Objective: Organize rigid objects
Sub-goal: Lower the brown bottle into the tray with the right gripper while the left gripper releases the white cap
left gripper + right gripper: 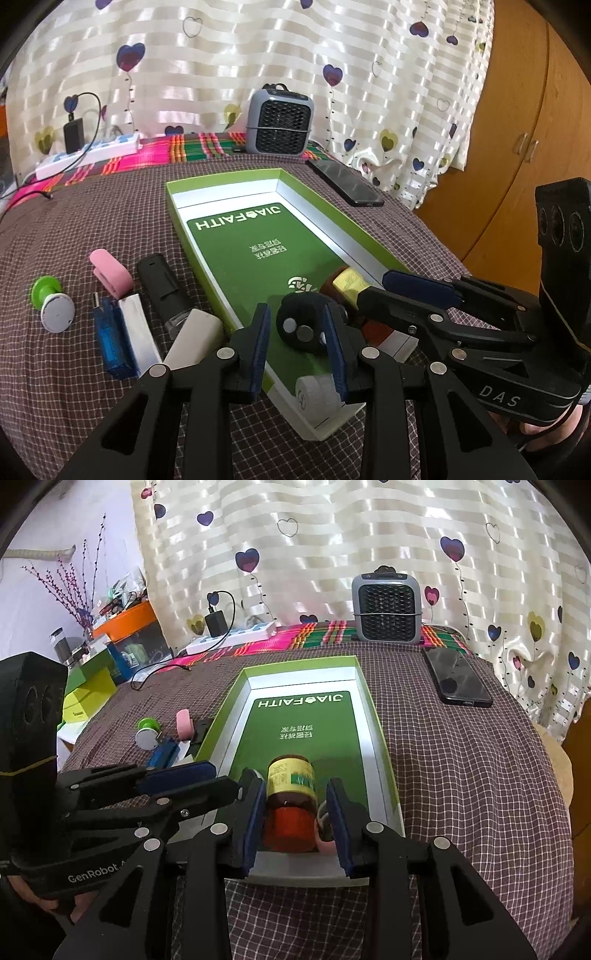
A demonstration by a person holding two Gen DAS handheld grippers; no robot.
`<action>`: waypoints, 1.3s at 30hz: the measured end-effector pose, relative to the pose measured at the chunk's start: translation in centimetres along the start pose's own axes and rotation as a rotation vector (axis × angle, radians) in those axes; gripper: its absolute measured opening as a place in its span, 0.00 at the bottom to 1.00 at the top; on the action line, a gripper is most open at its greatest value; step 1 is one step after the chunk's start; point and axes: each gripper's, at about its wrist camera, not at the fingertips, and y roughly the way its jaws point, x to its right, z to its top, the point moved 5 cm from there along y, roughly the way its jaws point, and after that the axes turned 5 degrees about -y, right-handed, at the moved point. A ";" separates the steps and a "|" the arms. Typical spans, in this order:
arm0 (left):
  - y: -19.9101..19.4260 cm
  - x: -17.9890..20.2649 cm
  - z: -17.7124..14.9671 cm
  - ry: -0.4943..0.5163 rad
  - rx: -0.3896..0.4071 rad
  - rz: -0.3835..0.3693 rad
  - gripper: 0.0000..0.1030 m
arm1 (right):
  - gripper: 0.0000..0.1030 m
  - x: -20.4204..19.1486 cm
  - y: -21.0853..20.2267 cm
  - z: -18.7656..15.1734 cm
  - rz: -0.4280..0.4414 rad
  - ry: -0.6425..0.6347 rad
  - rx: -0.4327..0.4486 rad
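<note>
Both grippers hang over the green box [373, 716]: left gripper [300, 352] spread around a black disc [301, 325], right gripper [295, 825] spread around the amber bottle [291, 797].

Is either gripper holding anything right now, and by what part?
Neither visibly grips: the amber bottle lies between the right gripper's open fingers; the black round object lies between the left gripper's.

The pill bottle's [291, 797] label print is too small to read (its cap end hidden by the right gripper [295, 825]); Chinese text on the green box [373, 716] is unreadable.
</note>
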 end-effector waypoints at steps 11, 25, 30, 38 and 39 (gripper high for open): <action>-1.7 0.4 -0.4 0.013 0.027 0.005 0.28 | 0.34 -1.0 -1.0 0.1 -0.005 -0.016 0.015; -4.3 -1.0 -1.1 -0.020 0.059 0.017 0.28 | 0.34 -3.7 -2.3 0.5 0.004 -0.070 0.040; -4.9 -1.6 -1.2 -0.030 0.068 0.023 0.28 | 0.34 -4.6 -2.6 0.6 0.012 -0.090 0.046; -5.8 -2.2 -1.6 -0.037 0.081 0.033 0.28 | 0.34 -5.6 -3.1 0.8 0.015 -0.114 0.055; -5.9 -2.3 -1.7 -0.038 0.081 0.034 0.28 | 0.34 -5.6 -3.2 0.7 0.015 -0.114 0.055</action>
